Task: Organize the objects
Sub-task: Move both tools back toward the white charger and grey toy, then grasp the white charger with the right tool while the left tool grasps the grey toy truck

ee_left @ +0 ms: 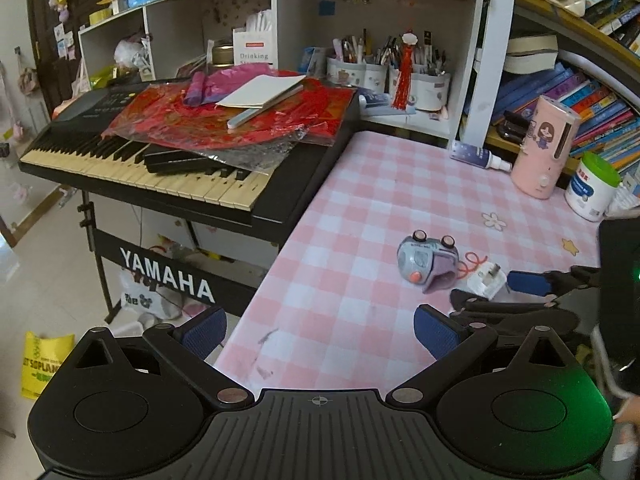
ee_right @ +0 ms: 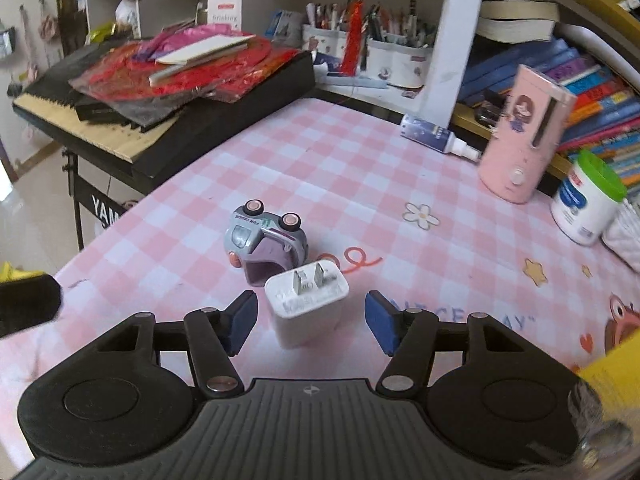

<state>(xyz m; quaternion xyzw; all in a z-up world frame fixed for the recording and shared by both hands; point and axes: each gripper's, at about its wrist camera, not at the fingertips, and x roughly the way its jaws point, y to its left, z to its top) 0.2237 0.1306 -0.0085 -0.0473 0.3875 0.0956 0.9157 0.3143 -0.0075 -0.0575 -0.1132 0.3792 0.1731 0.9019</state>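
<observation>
The right gripper (ee_right: 306,322) stands wide around the white charger (ee_right: 306,306) beside the overturned toy car (ee_right: 264,240), while the left gripper (ee_left: 320,330) hangs wide, empty.

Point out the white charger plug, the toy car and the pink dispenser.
white charger plug (ee_right: 306,308), right wrist view, top face below prongs
toy car (ee_right: 264,238), right wrist view, purple side
pink dispenser (ee_right: 520,140), right wrist view, front
</observation>
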